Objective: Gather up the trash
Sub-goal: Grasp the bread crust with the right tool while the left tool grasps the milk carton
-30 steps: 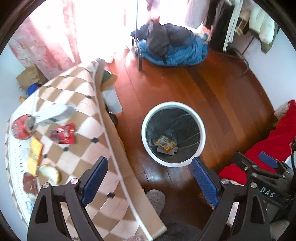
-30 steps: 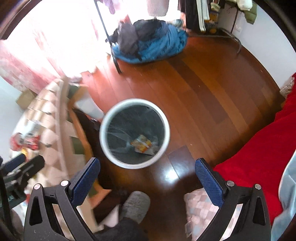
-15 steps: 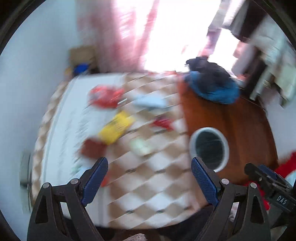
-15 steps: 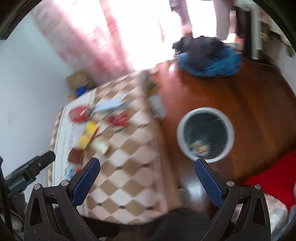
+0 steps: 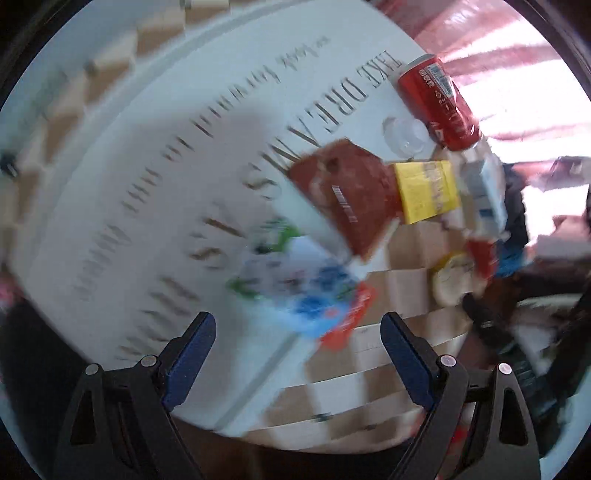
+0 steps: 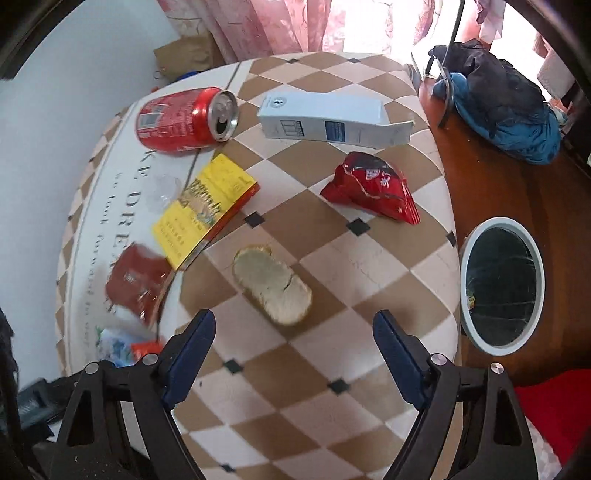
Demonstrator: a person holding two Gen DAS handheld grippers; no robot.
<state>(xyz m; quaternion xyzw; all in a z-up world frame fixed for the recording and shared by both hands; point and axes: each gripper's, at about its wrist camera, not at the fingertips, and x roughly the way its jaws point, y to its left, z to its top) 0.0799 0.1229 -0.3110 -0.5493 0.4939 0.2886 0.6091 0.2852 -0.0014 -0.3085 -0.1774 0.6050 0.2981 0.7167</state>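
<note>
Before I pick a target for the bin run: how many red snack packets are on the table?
2. A crumpled bright red packet lies right of centre, near the table edge closest to the bin. A darker red packet lies at the left, beside the yellow box. Others may be hidden.

Checkered table (image 6: pixel 369 258), pink curtain (image 6: pixel 280 26), blue clothes heap (image 6: pixel 506 110)

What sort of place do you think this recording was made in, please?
Most likely a lived-in room at home, perhaps a bedroom: a table with a checked cloth, pink curtains at a bright window, a wooden floor with a heap of clothes and a bin.
</note>
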